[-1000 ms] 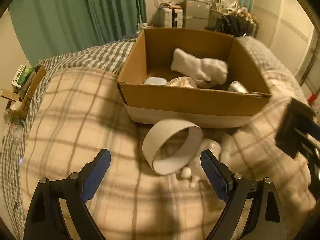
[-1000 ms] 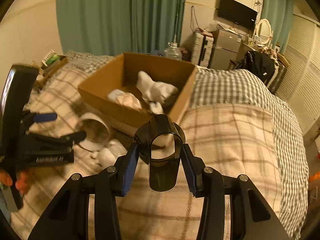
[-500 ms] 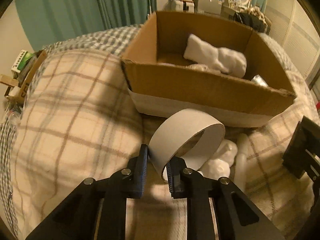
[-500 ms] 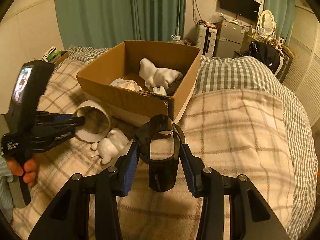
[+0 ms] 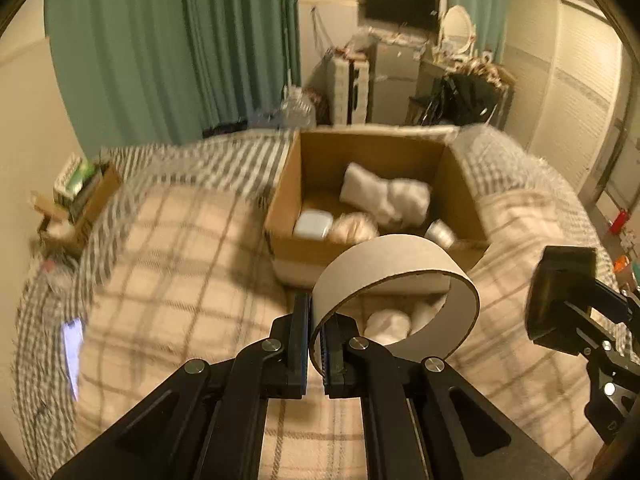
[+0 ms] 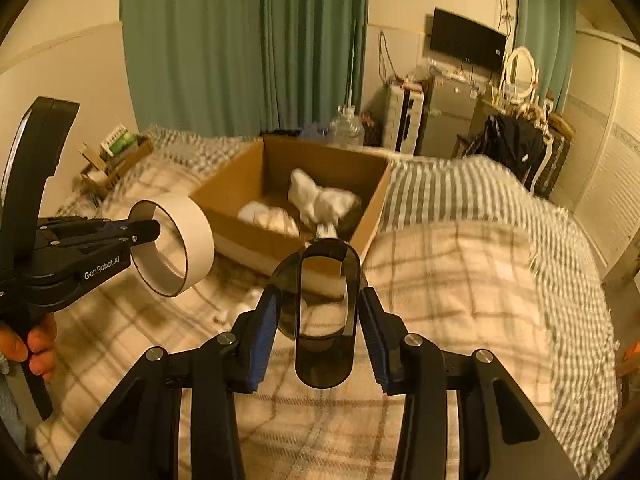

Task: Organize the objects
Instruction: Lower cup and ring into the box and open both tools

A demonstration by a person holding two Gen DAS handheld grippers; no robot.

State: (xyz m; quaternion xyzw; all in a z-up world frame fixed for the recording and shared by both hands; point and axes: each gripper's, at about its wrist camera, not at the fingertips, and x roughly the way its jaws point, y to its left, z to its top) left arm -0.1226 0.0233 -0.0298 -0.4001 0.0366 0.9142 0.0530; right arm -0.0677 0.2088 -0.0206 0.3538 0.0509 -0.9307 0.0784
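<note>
With left gripper (image 5: 316,344) pinching ring (image 5: 394,276) wall and right gripper (image 6: 318,334) clamping dark cup (image 6: 324,316), carry forward, release probably over box (image 5: 372,208) ahead.

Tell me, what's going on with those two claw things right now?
Left gripper pinching cardboard ring, lifted off bed. Right gripper clamped on dark plastic piece. Cardboard box ahead, path open.

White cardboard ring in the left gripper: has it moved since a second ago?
Yes. The white cardboard ring has been lifted off the plaid blanket; pinched in the left gripper, it now hangs level with the brown cardboard box rim.
</note>
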